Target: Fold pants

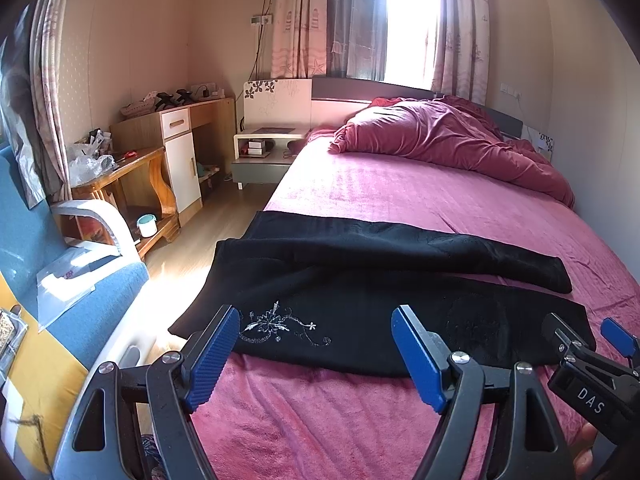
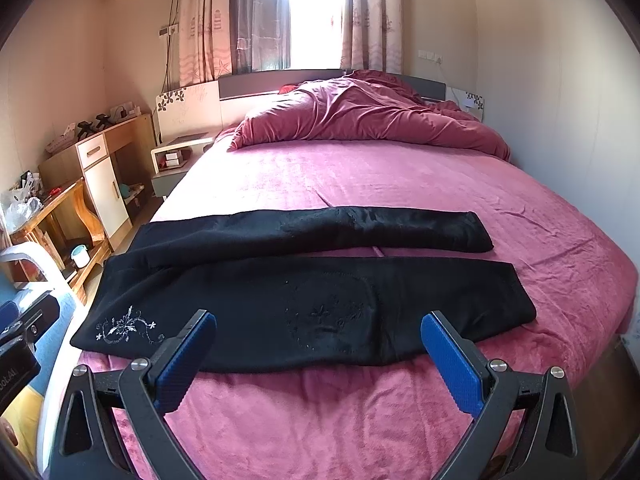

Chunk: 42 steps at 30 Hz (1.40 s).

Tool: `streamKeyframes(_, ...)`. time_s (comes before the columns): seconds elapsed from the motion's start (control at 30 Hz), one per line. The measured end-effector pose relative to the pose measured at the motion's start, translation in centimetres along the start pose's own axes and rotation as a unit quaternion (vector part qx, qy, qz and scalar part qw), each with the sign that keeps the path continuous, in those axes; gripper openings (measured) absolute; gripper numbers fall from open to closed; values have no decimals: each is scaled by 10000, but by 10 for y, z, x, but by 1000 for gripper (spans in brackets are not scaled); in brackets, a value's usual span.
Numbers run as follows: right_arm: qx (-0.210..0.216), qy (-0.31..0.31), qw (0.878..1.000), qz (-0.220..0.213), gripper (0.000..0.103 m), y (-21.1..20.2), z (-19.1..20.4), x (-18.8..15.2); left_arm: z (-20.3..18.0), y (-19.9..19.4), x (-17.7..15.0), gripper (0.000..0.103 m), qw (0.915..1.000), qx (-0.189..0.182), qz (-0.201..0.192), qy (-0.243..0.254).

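Note:
Black pants lie spread flat across a pink bed sheet, waist at the left with a silver flower embroidery, the two legs stretching right and slightly apart. In the right wrist view the pants fill the middle, embroidery at lower left. My left gripper is open and empty, hovering just before the near edge of the pants by the waist. My right gripper is open and empty, over the near leg's front edge; it also shows in the left wrist view at the right.
A rumpled maroon duvet lies at the head of the bed. A blue sofa chair stands close on the left. A wooden desk, a cabinet and a nightstand line the left wall, with wooden floor between them and the bed.

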State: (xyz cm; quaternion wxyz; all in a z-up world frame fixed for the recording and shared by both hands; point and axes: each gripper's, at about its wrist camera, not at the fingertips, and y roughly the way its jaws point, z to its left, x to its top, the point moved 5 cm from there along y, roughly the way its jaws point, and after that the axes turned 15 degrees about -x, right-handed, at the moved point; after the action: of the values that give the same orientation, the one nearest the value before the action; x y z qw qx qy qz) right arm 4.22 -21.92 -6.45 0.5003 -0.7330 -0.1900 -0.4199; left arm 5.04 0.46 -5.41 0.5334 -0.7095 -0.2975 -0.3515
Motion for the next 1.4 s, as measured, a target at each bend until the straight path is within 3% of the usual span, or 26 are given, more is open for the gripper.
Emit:
streamKeyframes(0.8,-13,-6,9999,166,103,15,0,-6,6,13,0,80,9998,-27,186,-59)
streamKeyframes(1.07,64,40,9992,395,103,30,-2,-14,9,27,-7,80,9991,-95,389,-131)
streamKeyframes(1.13,178,96,9987,464,103,36,-4,-16,10,31,-10,80,9986,-167,459,-176)
streamKeyframes(1.3,839,677,9912,769,103,59,-28,-23,19,53,-17,80,9918,-756,855,-581)
streamKeyframes(1.4,880,990,9852,1092,103,81,-57,-31,29,70,-24,80,9873,-898,1020,-824)
